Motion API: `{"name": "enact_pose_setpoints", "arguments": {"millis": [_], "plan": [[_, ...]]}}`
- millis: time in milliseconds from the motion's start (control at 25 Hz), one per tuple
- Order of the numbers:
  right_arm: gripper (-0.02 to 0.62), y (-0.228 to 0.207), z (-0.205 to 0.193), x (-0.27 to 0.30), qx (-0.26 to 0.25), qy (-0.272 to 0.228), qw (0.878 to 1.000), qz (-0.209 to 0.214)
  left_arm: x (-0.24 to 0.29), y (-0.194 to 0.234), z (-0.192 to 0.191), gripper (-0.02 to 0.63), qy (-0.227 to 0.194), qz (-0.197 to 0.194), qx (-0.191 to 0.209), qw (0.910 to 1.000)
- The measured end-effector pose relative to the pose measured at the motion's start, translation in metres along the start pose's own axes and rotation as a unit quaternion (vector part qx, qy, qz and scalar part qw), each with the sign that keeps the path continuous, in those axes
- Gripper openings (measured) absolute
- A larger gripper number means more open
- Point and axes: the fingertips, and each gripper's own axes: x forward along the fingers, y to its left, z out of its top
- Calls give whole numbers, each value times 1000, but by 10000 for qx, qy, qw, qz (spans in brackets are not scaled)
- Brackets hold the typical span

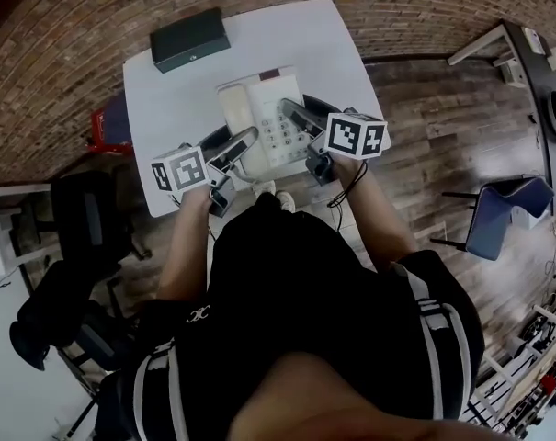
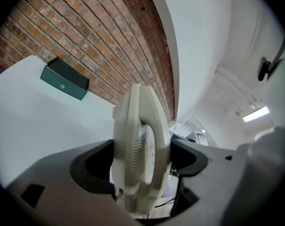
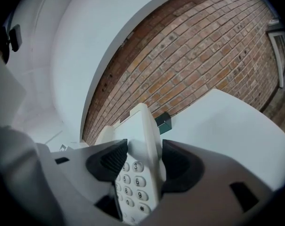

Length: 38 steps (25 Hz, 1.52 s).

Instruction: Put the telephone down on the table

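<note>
A cream desk telephone point(image 1: 250, 99) with a grey keypad lies flat over the near half of the white table point(image 1: 323, 39). My left gripper point(image 1: 243, 142) is shut on its left side, where the handset edge point(image 2: 137, 126) stands pinched between the dark pads. My right gripper point(image 1: 293, 115) is shut on its right side, beside the number keys point(image 3: 133, 178). The telephone point(image 3: 143, 126) fills the gap between those jaws. Whether its base touches the tabletop I cannot tell.
A dark box point(image 1: 189, 38) sits at the table's far left corner, also seen as the dark box point(image 2: 64, 79) and the dark box point(image 3: 164, 122). A black office chair point(image 1: 75, 237) stands left, a blue chair point(image 1: 503, 214) right. A red object point(image 1: 101, 127) sits by the left edge.
</note>
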Motion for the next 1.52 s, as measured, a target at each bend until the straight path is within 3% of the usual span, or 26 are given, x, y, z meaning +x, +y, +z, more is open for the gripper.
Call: {"name": "enact_pose_setpoints", "arguments": {"millis": [680, 1520], "plan": [[201, -115, -37, 72, 606, 558, 9955, -465, 76, 116, -16, 376, 657, 64, -785, 9947], [201, -178, -59, 111, 1024, 1146, 9850, -784, 119, 179, -26, 376, 1008, 227, -1310, 9860]]}}
